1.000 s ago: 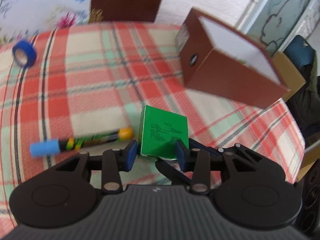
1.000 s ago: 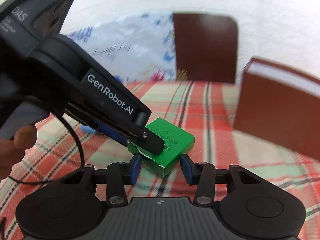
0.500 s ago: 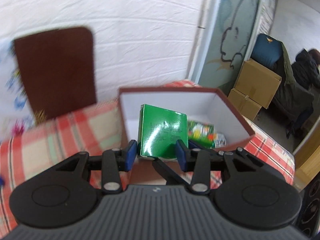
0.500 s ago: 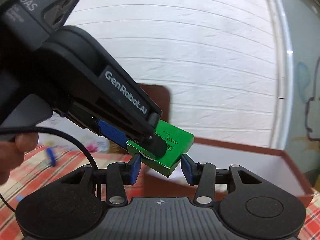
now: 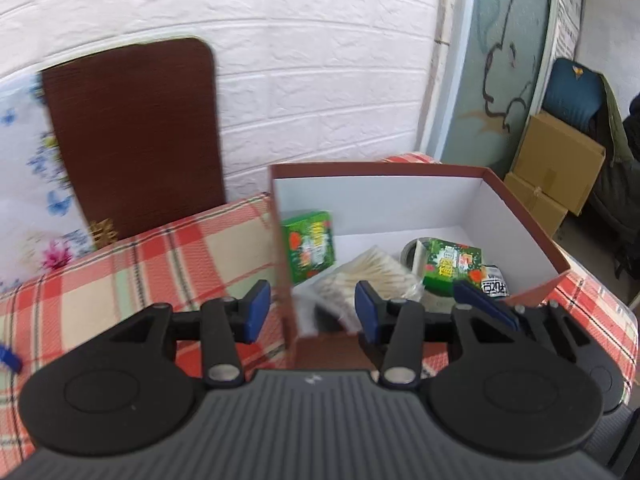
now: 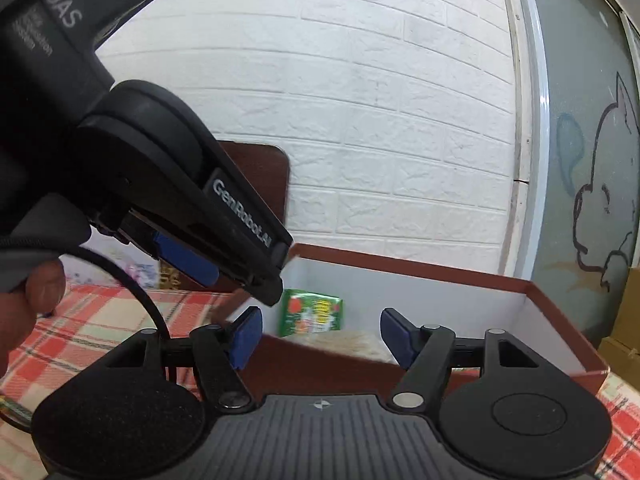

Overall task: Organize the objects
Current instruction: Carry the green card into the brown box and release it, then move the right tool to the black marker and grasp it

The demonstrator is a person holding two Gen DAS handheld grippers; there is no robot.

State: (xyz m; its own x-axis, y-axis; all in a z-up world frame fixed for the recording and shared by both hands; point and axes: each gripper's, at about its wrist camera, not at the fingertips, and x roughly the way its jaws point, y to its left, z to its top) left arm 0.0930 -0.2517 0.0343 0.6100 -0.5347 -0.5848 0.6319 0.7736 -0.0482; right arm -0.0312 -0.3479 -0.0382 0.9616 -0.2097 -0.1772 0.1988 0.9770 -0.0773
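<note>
Left wrist view: two green boxes (image 5: 310, 246) (one tilted) inside one box (image 5: 520, 216)

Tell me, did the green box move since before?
Yes. It left the opening claws and fell into the brown box, leaning by its left wall: green box.

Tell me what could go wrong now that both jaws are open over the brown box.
1. The left gripper straddles the brown box wall with its jaws opening; pulling back carelessly could catch the rim and drag or tip it.
2. The green box leans on edge against that wall and may topple onto the cotton swabs.
3. The right gripper, jaws also opening, sits close beside the left one; they could collide.
</note>
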